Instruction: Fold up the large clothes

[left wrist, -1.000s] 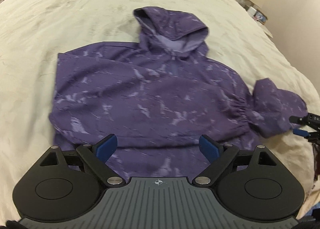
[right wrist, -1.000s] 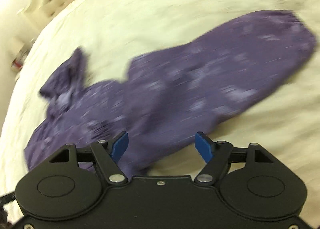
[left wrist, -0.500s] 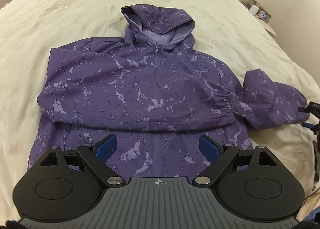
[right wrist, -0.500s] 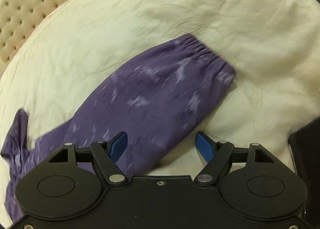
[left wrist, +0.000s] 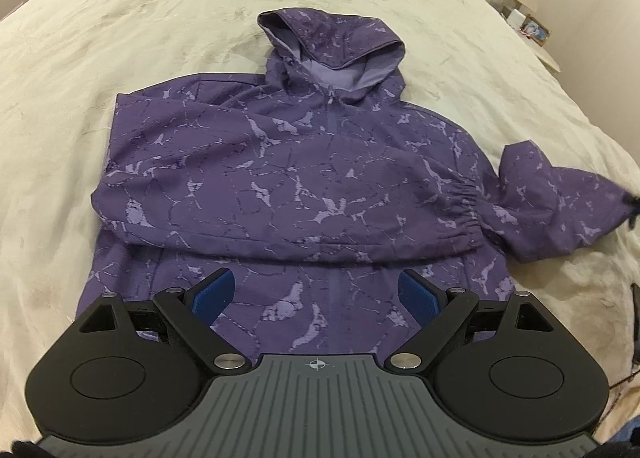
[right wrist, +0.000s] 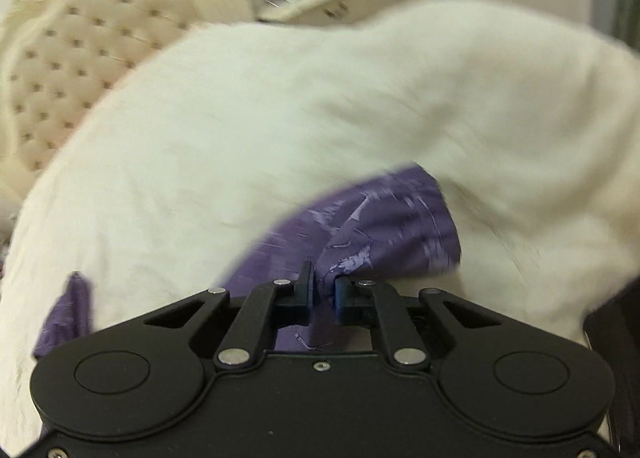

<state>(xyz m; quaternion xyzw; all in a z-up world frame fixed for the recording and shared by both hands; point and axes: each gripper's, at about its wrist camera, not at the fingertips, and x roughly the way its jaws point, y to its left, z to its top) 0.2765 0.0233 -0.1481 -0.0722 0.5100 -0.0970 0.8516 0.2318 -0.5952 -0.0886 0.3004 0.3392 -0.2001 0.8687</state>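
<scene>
Pinching the sleeve between its jaws is the right gripper; left gripper hovers jaws apart over the hoodie hem.

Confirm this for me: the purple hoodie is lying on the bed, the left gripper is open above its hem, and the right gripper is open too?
Not quite. In the right wrist view the right gripper is shut on the sleeve of the hoodie. The rest holds.

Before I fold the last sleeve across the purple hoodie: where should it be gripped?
At the cuff end of the unfolded sleeve, coming from its outer side, away from the hoodie. It juts past the body, so it can swing inward. The right gripper is shut on that fabric; the left gripper is open.
</scene>
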